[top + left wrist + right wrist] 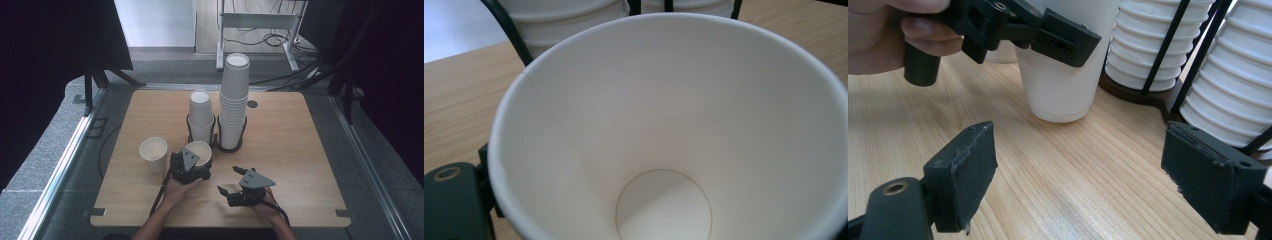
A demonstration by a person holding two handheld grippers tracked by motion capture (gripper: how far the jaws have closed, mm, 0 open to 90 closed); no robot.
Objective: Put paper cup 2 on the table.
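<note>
A wooden table [300, 150] stands on grey carpet. The left gripper [190, 167] grasps an empty paper cup [199, 151] just in front of two racked cup stacks [233, 100]; the right gripper view shows that cup's base [1058, 112] on the wood. The right gripper [239, 185] rests nearby — jaws apart, gripping nothing. Another empty cup [153, 153] stands to the left.

High view: my table [300, 150] is evenly lit from above, its surround falling to near-black at both sides, brighter floor at the far end. Shadows are soft and short beside the cup stacks [234, 100]. Picture slightly soft, low resolution. In my left gripper view the paper cup [674, 125] is close, pale and faintly blurred. My right gripper view is sharp on the wood, with near jaws softened.
</note>
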